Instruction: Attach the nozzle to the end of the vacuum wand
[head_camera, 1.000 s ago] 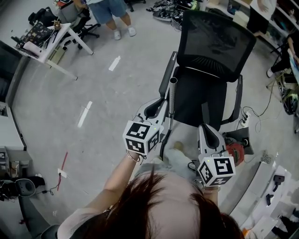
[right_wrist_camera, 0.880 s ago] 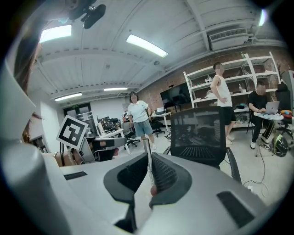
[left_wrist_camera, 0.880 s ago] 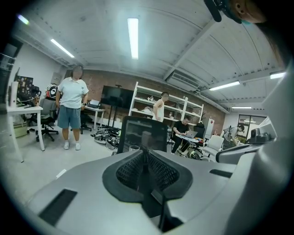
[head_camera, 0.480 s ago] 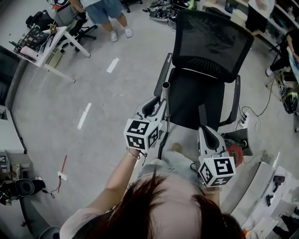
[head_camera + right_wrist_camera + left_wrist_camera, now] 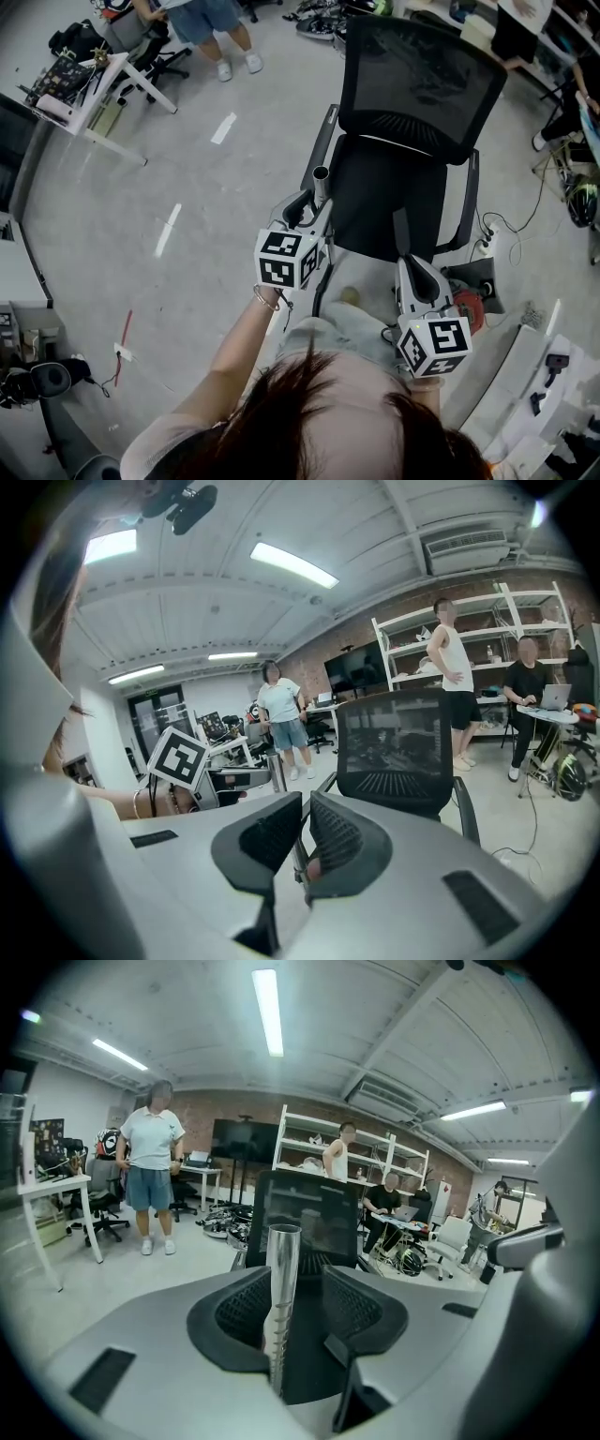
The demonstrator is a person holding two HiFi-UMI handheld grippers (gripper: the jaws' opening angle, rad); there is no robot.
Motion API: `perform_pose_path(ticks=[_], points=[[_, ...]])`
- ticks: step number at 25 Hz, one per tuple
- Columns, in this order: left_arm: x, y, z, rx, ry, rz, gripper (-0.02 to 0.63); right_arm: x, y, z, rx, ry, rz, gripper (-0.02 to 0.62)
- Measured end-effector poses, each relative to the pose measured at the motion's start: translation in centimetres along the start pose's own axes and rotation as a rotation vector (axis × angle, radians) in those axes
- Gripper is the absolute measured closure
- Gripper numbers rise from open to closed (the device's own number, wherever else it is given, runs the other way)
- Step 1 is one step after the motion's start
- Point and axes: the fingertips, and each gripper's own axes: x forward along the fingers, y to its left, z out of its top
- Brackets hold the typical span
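The vacuum wand is a bare metal tube standing upright in front of the black office chair, its open end on top. My left gripper is around it just below that end. In the left gripper view the wand stands between the opening jaws of the left gripper, close to the left pad, with a clear gap to the right pad. My right gripper is lower right, shut; I see nothing clearly held in it. Through its narrow slit the wand shows farther off. A red vacuum body lies on the floor beside it.
The office chair stands right behind the wand. A power strip and cables lie at its right. White shelving with small black parts fills the lower right. A work table and a standing person are far left.
The left jaws have gone from shut on the wand to standing apart around it. The left gripper slid down and right, and the wand's top shifted left and down in the head view.
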Motion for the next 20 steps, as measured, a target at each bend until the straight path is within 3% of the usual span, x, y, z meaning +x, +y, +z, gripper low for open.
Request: perform_pose_path(ticks=[20], points=[[5.4,0.8,-2.8,-0.032,0.073,0.078,0.410,0.3,-3.9,-1.3,0.033,0.043,-0.005,0.571]])
